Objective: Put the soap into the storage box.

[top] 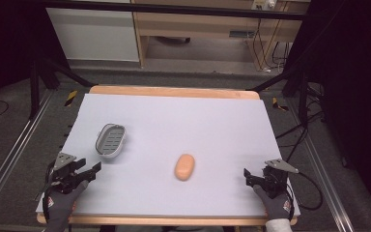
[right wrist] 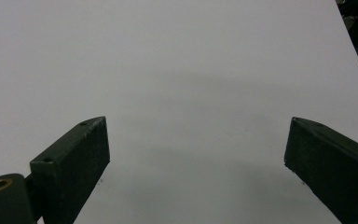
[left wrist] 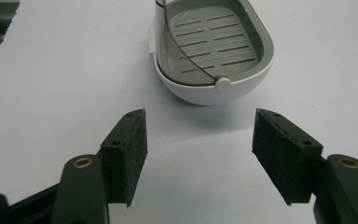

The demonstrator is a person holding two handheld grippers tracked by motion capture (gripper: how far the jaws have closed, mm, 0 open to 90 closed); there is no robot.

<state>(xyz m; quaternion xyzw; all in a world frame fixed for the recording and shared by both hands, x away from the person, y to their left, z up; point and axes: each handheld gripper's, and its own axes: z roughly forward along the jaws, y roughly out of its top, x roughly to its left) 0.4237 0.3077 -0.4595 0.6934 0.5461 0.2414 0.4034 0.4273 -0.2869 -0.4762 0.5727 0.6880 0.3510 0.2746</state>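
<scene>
1. High view: a grey-and-white strainer basket [top: 110, 141] lies left of centre on the white bench [top: 212, 121], just above the left tongs [top: 89, 173].
2. An orange oval sponge [top: 185, 166] sits at lower centre, well apart from the basket.
3. Left gripper view: the left tongs [left wrist: 199, 151] are spread and empty, with the basket [left wrist: 212, 44] just beyond them.
4. Right gripper view: the right tongs [right wrist: 196, 161] are spread wide over bare bench.

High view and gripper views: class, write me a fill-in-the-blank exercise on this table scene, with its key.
1. The soap dish lies nearest the ____ gripper.
2. The orange oval soap lies ____ the dish, on the white table cover.
3. The right gripper has ____ between its open jaws.

Missing words: left; outside; nothing
</scene>
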